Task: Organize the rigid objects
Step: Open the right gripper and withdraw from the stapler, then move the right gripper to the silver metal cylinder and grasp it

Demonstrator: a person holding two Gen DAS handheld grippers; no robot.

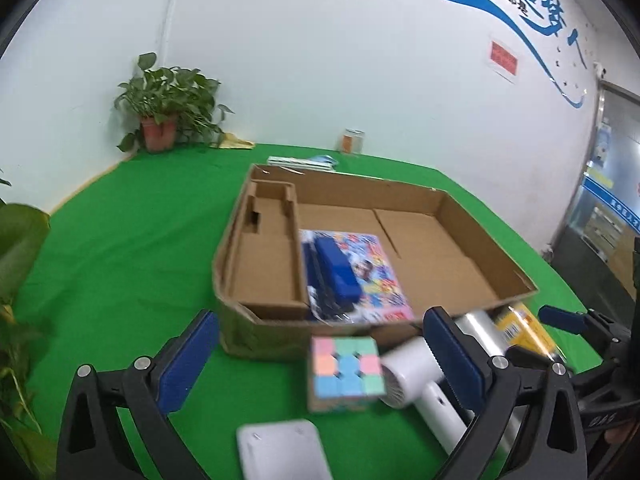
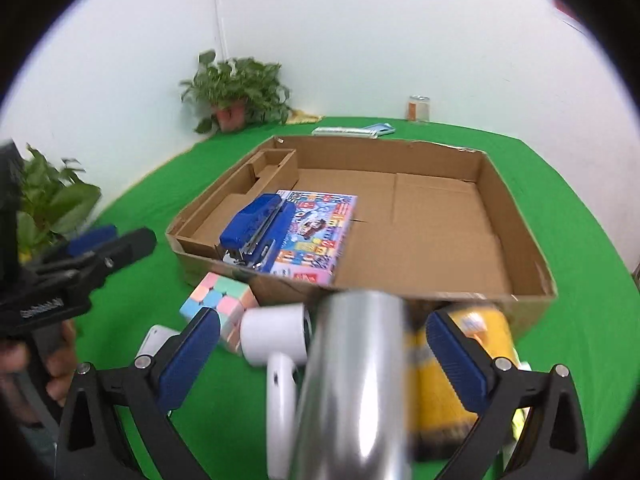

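Observation:
A shallow cardboard box [image 1: 486,240] [image 2: 516,208] holds a blue stapler [image 1: 336,270] [image 2: 256,222] lying on a colourful flat pack [image 1: 382,280] [image 2: 320,236]. In front of the box lie a pastel puzzle cube [image 1: 344,372] [image 2: 214,300], a white hair dryer [image 1: 412,372] [image 2: 276,332], a silver cylinder [image 1: 478,322] [image 2: 352,380] and a yellow can [image 1: 524,328] [image 2: 432,408]. My left gripper [image 1: 318,316] stands open above the cube, touching nothing. My right gripper [image 2: 322,318] is open too; the blurred cylinder lies between its fingers, clear of both pads.
The green table [image 1: 120,260] carries a white flat slab [image 1: 280,452] near me, potted plants [image 1: 160,108] [image 2: 40,200] at the left and back, a jar [image 1: 352,140] and a packet [image 2: 352,130] behind the box. A hand [image 2: 60,352] holds the left gripper.

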